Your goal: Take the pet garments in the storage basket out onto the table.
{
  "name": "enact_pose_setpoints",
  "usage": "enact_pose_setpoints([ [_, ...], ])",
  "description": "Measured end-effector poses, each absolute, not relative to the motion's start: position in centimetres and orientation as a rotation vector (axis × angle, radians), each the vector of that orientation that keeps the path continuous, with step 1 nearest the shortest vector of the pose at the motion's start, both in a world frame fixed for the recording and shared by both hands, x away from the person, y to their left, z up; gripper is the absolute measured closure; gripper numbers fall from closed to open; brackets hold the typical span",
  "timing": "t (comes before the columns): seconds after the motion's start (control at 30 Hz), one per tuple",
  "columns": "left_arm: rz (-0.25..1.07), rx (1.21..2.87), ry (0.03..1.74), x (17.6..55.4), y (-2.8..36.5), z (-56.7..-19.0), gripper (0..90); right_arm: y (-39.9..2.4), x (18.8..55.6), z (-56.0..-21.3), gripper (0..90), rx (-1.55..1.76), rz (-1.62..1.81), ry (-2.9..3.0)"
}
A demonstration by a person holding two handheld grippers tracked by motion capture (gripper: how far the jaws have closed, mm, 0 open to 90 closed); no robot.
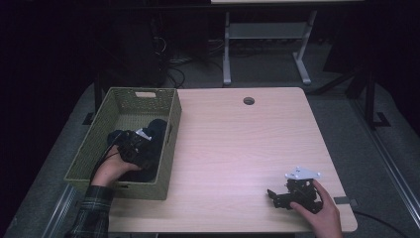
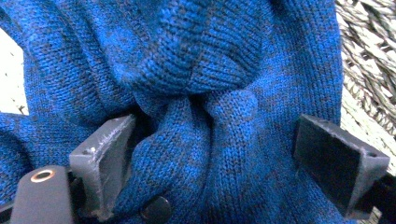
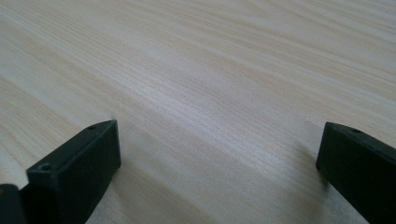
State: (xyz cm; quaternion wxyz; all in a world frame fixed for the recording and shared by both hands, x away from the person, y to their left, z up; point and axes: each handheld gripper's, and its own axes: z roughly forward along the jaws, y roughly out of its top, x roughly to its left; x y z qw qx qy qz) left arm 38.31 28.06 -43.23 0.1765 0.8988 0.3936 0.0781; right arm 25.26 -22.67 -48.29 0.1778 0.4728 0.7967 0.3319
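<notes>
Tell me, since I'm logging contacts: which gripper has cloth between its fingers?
The left gripper, inside the woven basket, straddles the blue knit sweater; the right gripper is over bare table.

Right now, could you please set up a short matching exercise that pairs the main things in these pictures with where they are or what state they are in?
Things:
1. blue knitted garment
2. woven basket
3. left gripper
4. right gripper

Places or states:
A. open, over bare wood at the table's near right
B. lying bunched inside the basket
C. standing at the table's left edge
D. open, jaws either side of a fold of knit

Pairs: 1-B, 2-C, 3-D, 4-A
</notes>
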Motion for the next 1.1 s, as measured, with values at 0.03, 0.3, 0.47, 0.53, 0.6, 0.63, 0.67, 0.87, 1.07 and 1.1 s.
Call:
enact_pose_setpoints([
  [0.03,0.221,2.545,1.114,38.3,28.1,-43.2,13.7,-22.7,25.3,-48.3,0.0,1.337,0.938,2.254],
  [0.3,0.242,2.567,1.166,38.3,28.1,-43.1,30.6,-22.7,25.3,-48.3,0.0,1.339,0.937,2.255],
  [0.47,0.192,2.543,1.222,38.3,28.3,-42.7,54.9,-22.7,25.3,-48.3,0.0,1.339,0.937,2.255],
  [0.53,0.17,2.541,1.223,38.2,28.2,-42.6,62.5,-22.7,25.3,-48.3,0.0,1.338,0.937,2.255],
  [0.6,0.156,2.539,1.232,38.2,28.3,-42.5,66.5,-22.7,25.3,-48.3,0.0,1.338,0.937,2.255],
  [0.63,0.147,2.533,1.24,38.3,28.3,-42.4,67.6,-22.7,25.3,-48.3,0.0,1.339,0.938,2.254],
  [0.67,0.147,2.533,1.24,38.3,28.3,-42.4,68.2,-22.7,25.3,-48.3,0.0,1.339,0.938,2.254],
  [0.87,0.119,2.461,1.26,38.4,29.0,-41.7,69.3,-22.7,25.3,-48.3,0.0,1.339,0.938,2.254],
  [1.07,0.125,2.394,1.259,38.3,29.5,-41.0,70.1,-22.7,25.3,-48.3,0.0,1.339,0.937,2.255],
  [1.1,0.126,2.355,1.264,38.3,29.8,-40.8,70.3,-22.7,25.3,-48.3,0.0,1.339,0.937,2.255],
])
